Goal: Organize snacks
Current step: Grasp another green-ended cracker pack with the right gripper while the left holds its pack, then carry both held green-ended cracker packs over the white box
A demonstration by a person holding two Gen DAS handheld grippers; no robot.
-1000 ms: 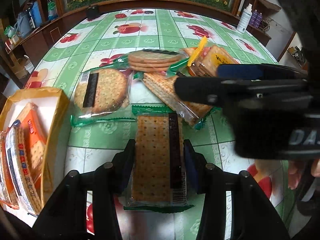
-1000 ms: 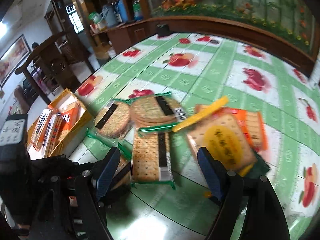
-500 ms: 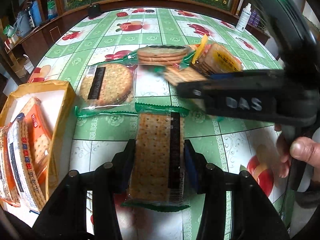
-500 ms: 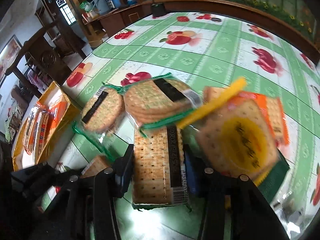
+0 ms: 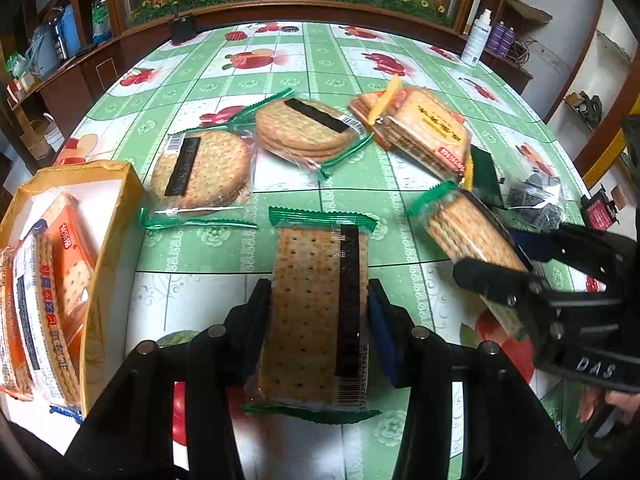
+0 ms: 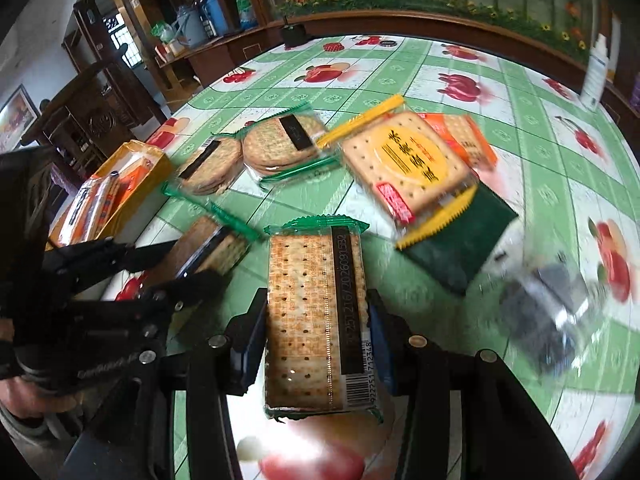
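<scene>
A rectangular cracker pack in clear wrap with green crimped ends [image 5: 318,312] is clamped between the pads of the left gripper [image 5: 318,312], held above the green fruit-patterned oilcloth table [image 5: 280,64]. A second rectangular cracker pack of the same kind [image 6: 316,320] is pinched between the pads of the right gripper [image 6: 316,320]; in the left wrist view this pack [image 5: 472,236] is seen tilted at the right, just above the table.

Beyond the held packs, two round cracker packs with black labels [image 5: 202,172] [image 5: 306,132] are laid side by side, their green wrapper ends touching or overlapping. To the right of them a square cracker pack with a yellow round label and yellow crimped edges [image 6: 404,164] is propped on an orange cracker pack [image 6: 464,140] and partly over a dark green sachet [image 6: 460,240]. A clear bag of dark pieces [image 6: 548,300] is blurred at the right. A white spray bottle [image 5: 476,38] is stood at the far table edge.

At the left, an open yellow cardboard box [image 5: 108,216] is set beside the round packs. Inside it several packs are stood on edge, among them an orange cracker pack [image 5: 74,268] and a clear-wrapped pack with red and blue print [image 5: 40,320]; the exact count cannot be told.
</scene>
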